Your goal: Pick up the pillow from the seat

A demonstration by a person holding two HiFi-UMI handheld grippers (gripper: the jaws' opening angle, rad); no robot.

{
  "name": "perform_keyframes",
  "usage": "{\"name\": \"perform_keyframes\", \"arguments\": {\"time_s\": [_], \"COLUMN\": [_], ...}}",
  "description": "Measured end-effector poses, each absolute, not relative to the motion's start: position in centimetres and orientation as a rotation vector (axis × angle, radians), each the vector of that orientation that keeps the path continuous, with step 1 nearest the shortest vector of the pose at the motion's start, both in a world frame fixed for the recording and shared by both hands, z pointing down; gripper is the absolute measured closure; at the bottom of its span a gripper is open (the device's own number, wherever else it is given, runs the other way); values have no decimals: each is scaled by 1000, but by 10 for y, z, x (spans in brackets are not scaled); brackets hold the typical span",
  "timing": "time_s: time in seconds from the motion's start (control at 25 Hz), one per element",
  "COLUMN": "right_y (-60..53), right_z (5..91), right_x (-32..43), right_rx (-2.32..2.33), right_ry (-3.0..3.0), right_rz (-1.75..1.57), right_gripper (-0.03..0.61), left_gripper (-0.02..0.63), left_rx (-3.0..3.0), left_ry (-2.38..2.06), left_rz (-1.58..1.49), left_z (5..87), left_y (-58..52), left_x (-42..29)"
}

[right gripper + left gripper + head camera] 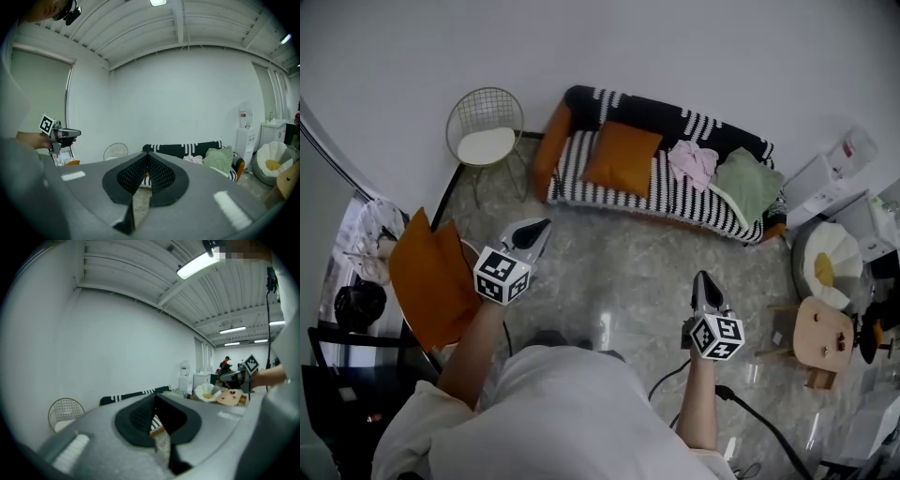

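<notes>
Grey speckled floor, with a white wall behind. Against that wall, a black-and-white striped sofa. On its seat, toward the end by the wire chair, an orange pillow. Square and puffy, tipped back on the backrest. Just beside it on the seat, a pink cloth. Past that, at the far end of the seat, a green cloth. Off to the left and not on the sofa, more orange cushions.

Left gripper: jaws pressed together, nothing between them. Up in the air, well apart from the sofa. Right gripper: same, jaws pressed tight and empty, pointing toward the sofa.

No hold on the pillow yet. Closer first, then jaws spread wide.

Looks soft and light. Probably squashes easily and flops when held by one corner only. Cloth cover, so likely not slippery. Nothing to break.

Best to pinch at a top corner or along the top edge, where nothing blocks the way. Better to bite deep, cloth and some stuffing together, so no slipping out. Maybe one gripper on each top corner, to keep it from drooping. Careful near the side by the pink cloth, so as not to grab that too.
</notes>
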State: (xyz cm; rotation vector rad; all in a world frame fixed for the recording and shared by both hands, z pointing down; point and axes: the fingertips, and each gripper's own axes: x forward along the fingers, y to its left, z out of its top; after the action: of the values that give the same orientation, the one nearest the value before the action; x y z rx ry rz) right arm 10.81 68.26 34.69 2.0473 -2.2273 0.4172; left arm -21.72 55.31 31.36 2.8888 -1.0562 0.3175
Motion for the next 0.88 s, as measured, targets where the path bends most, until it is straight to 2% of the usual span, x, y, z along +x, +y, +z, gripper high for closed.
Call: {"name": "perform_keyframes", "arguments": {"time_s": [0.44, 0.88], "right_y": [667, 609], "right_z": [355, 358], "right_x": [117, 116], "right_rx": [2014, 2033], "right_ry": [-2219, -2178], "right_rz": [436, 439], "right_gripper": [575, 575], "left_gripper": [615, 615], "left_rx": [2888, 2912], "left_ry": [-1066, -1003], "left_rz": [353, 343], "left_z": [324, 326], "left_y": [543, 479], "left_x": [-205, -197]}}
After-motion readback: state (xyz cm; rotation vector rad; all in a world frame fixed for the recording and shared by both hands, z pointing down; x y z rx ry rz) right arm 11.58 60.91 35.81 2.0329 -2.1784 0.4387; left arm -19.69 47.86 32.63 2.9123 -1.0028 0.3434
